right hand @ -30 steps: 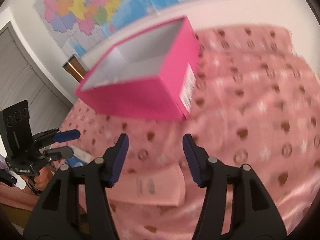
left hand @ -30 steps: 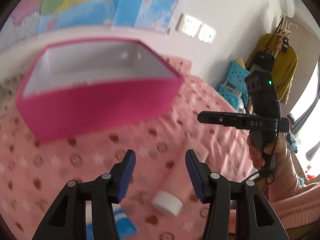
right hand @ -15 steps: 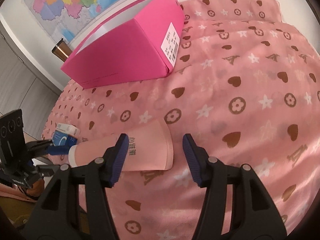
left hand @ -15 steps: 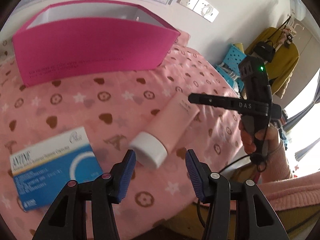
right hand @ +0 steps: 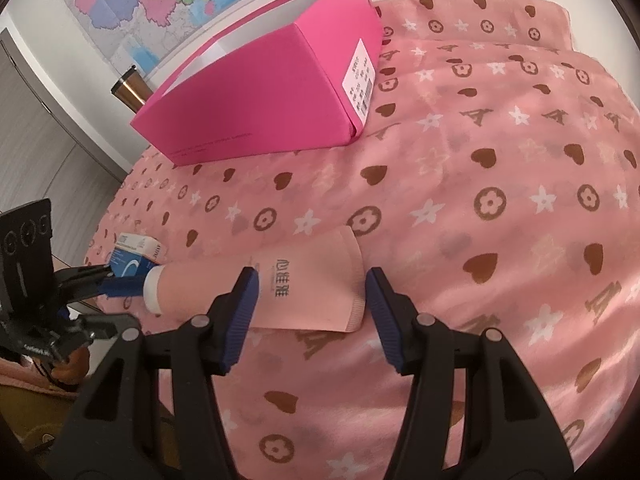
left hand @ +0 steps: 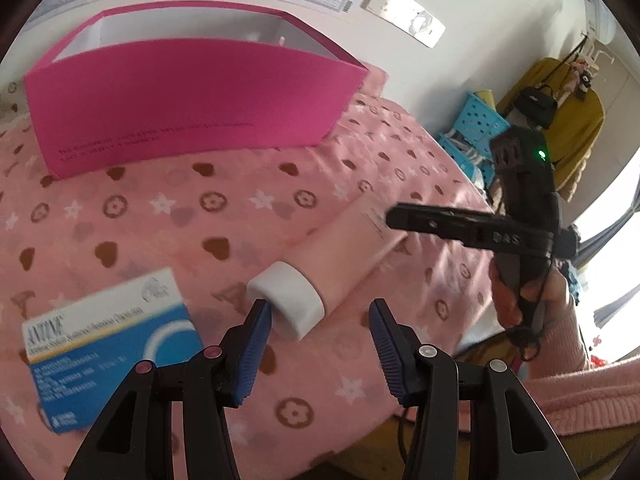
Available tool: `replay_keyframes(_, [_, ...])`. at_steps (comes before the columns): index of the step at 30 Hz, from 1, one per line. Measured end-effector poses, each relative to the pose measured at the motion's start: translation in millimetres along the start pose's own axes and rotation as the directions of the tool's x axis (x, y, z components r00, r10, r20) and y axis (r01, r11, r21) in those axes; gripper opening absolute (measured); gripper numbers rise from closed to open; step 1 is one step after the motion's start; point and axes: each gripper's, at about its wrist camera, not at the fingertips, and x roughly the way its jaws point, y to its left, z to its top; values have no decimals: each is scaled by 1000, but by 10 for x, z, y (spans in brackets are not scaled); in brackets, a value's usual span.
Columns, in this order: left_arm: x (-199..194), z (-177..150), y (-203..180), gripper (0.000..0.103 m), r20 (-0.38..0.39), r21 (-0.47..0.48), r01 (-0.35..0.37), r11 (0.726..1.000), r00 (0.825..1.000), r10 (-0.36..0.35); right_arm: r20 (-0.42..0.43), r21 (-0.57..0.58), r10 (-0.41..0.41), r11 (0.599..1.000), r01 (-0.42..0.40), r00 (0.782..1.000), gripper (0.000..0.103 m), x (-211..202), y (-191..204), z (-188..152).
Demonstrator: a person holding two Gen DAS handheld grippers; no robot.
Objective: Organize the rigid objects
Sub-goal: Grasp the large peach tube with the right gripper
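A pale pink tube [left hand: 352,244] with a white cap [left hand: 292,300] lies on the pink patterned bedspread [left hand: 200,232]. My left gripper [left hand: 320,314] is open, and the cap sits just ahead of and partly between its blue fingers. In the right wrist view the tube's [right hand: 308,280] flat crimped end lies between the fingers of my open right gripper [right hand: 311,286], the pads not visibly pressing. A blue and white carton [left hand: 108,344] rests left of the cap. Behind stands an open bright pink box [left hand: 192,100], also in the right wrist view [right hand: 272,100].
The right gripper's black body [left hand: 524,200] and a hand in a pink sleeve [left hand: 568,364] hover over the bed's right edge. A metal tumbler [right hand: 128,90] stands behind the pink box. Blue baskets [left hand: 476,128] and hanging clothes [left hand: 572,128] are off the bed.
Both grippers have come down toward the bed. The tube now lies between both pairs of fingers, cap at the left gripper, flat end at the right. The blue carton has come into view.
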Motion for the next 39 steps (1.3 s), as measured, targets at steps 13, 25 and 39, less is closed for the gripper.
replay_keyframes(13, [27, 300, 279, 51, 42, -24, -95, 995, 994, 96, 23, 28, 62, 998, -63, 998, 58, 90, 39, 43])
replay_keyframes(25, [45, 335, 324, 47, 40, -32, -122, 992, 992, 123, 26, 41, 51, 998, -53, 998, 58, 127, 70, 72])
replay_keyframes(39, [-103, 395, 273, 48, 84, -27, -112, 993, 990, 114, 51, 13, 33, 999, -34, 998, 58, 26, 159, 123])
